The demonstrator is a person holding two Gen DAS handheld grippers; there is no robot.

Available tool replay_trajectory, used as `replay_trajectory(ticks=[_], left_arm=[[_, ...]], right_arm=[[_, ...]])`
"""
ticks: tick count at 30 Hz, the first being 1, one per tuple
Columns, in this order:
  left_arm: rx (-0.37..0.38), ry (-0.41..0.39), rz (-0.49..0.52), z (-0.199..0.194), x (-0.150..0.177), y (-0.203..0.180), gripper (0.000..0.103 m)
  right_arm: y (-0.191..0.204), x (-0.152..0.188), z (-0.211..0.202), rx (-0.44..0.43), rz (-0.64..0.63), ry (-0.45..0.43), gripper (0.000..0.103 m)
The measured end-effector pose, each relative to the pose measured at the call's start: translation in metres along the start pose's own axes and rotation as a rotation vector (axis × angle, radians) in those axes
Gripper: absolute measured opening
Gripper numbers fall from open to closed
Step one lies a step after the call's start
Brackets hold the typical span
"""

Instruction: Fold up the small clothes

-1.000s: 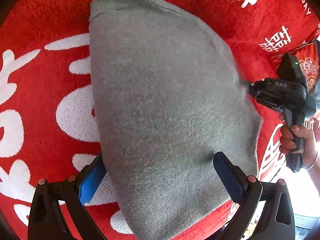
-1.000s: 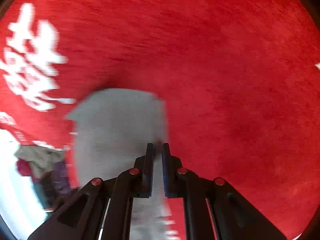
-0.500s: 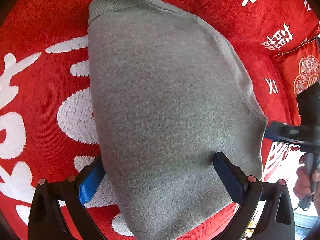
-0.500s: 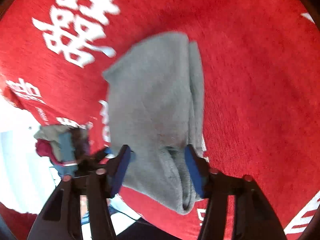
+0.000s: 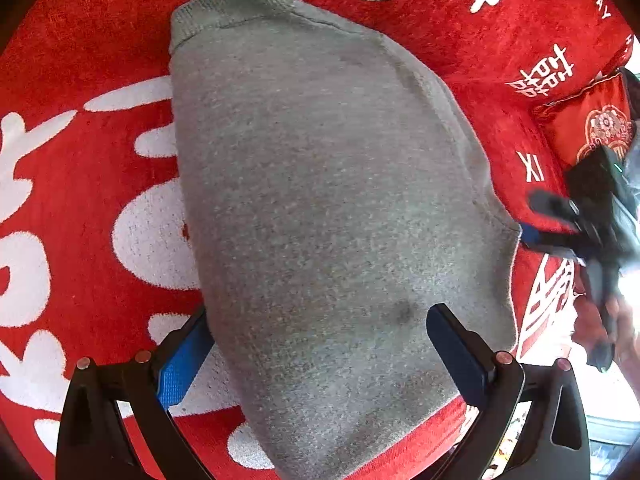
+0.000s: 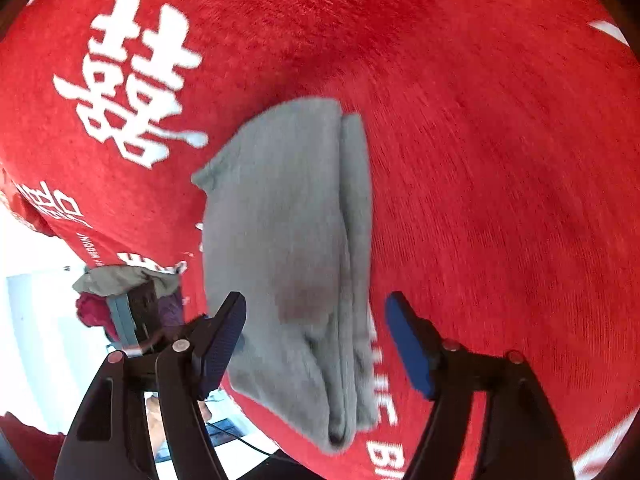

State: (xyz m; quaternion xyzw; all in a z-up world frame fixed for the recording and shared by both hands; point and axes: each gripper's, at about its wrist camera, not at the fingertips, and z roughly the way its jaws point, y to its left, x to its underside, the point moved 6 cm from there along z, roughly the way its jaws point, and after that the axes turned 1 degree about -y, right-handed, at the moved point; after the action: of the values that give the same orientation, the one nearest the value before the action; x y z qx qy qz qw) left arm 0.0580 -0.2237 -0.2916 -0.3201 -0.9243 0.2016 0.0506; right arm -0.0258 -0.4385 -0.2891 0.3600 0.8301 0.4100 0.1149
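The gray sweater [image 5: 320,220] lies folded lengthwise on the red cloth [image 5: 100,264], its ribbed hem at the far end and its layered edges stacked along one long side, which shows best in the right wrist view [image 6: 296,240]. The step in hand looks like the next fold, probably bringing one end over the other. To do it well, each gripper should pinch through all the layers at a corner of the near end, so that no inner flap slips out, then lift low and carry the end straight along the sweater's length, so the edges land square on the hem. The left gripper [image 5: 320,356] stands wide apart, its blue pad beside the sweater's left edge and its dark pad over the sweater's near part; it holds nothing, though whether a pad touches the knit I cannot tell. The right gripper [image 6: 316,344] is also spread wide, straddling the sweater's near end, empty. In the left wrist view it hovers just beside the sweater's right corner [image 5: 560,224].
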Motion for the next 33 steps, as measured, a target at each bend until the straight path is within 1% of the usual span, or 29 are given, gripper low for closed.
replay_trajectory(ticks=[5,7,8,10,13,15,17,18,19,20,22,23,24,25,27,29,33], left_arm=[[0.025,0.002,0.025,0.002,-0.001,0.000,0.103],[0.048,-0.008,0.020,0.002,-0.005,0.000,0.103],[0.059,-0.010,0.012,0.002,-0.006,0.001,0.103],[0.079,-0.013,-0.012,0.003,-0.010,0.002,0.103],[0.103,-0.014,-0.040,0.002,-0.014,0.002,0.103],[0.117,-0.020,-0.045,0.002,-0.016,0.001,0.103],[0.109,-0.023,-0.043,0.004,-0.016,0.001,0.103],[0.081,-0.021,-0.031,0.007,-0.017,-0.001,0.102],[0.049,-0.023,-0.021,0.008,-0.017,-0.002,0.096],[-0.001,-0.028,-0.003,0.008,-0.017,-0.005,0.094],[-0.025,-0.044,0.014,0.004,-0.018,-0.008,0.081],[-0.022,-0.060,0.015,-0.002,-0.018,-0.009,0.076],[-0.015,-0.072,0.011,-0.007,-0.018,-0.009,0.066],[-0.002,-0.084,0.006,-0.014,-0.017,-0.008,0.058],[0.038,-0.101,-0.003,-0.027,-0.015,-0.007,0.054],[0.068,-0.113,0.001,-0.040,-0.011,-0.008,0.054],[0.065,-0.138,0.036,-0.068,0.006,-0.010,0.054]], right_arm=[[-0.012,-0.029,0.015,-0.044,-0.002,0.042,0.076],[-0.008,-0.038,0.027,-0.064,-0.016,0.065,0.076],[-0.005,-0.043,0.030,-0.086,-0.023,0.063,0.076],[0.000,-0.049,0.034,-0.127,-0.019,0.077,0.076],[0.011,-0.049,0.042,-0.148,-0.068,0.126,0.076],[0.017,-0.048,0.049,-0.172,-0.079,0.146,0.076],[0.017,-0.049,0.055,-0.168,-0.074,0.153,0.076],[0.015,-0.050,0.059,-0.169,-0.053,0.142,0.076],[0.014,-0.051,0.058,-0.172,-0.033,0.131,0.072],[0.012,-0.051,0.059,-0.167,0.006,0.121,0.059],[0.008,-0.048,0.060,-0.128,0.034,0.117,0.040],[0.008,-0.047,0.058,-0.131,0.035,0.108,0.037],[0.012,-0.045,0.056,-0.129,0.025,0.092,0.037],[0.018,-0.043,0.053,-0.137,0.021,0.078,0.036],[0.027,-0.040,0.048,-0.167,0.030,0.065,0.036],[0.038,-0.034,0.043,-0.196,0.038,0.063,0.035],[0.071,-0.013,0.038,-0.226,0.023,0.065,0.035]])
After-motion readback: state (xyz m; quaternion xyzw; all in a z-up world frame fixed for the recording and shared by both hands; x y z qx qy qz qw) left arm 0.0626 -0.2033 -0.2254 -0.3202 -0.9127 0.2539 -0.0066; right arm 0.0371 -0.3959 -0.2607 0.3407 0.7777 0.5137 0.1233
